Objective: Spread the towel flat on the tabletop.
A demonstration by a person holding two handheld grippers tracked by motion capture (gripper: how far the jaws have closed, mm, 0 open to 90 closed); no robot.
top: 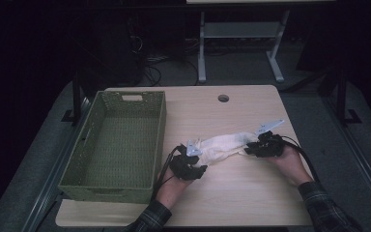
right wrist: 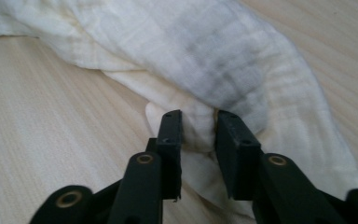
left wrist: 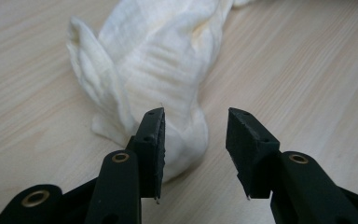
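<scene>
A pale wooden table [top: 232, 193] with a small round hole near its far edge carries everything here. On its left half stands a long rectangular basket of green woven wicker [top: 89, 181], with a slot handle cut into its far wall; its right wall runs along the middle of the table. To the right of the basket, well apart from it, lies a crumpled cream-white muslin cloth [top: 224, 145], bunched into a long roll that stretches across the table between the person's two hands. The left gripper [top: 192, 162], black with a grey three-cornered plate on top, sits at the near left end of the cloth, held by a hand coming out of a plaid sleeve. In the left gripper view its jaws stand apart with bare table between them; the cloth end [left wrist: 154, 79] lies just behind the left jaw and neither pad presses on it, so this gripper is open and holds nothing. The right gripper [top: 257, 146], also black with a grey plate, is at the far right end of the cloth. In the right gripper view its jaws stand close together with a fold of the cloth [right wrist: 223, 60] pinched between the pads, so it grips the cloth.
</scene>
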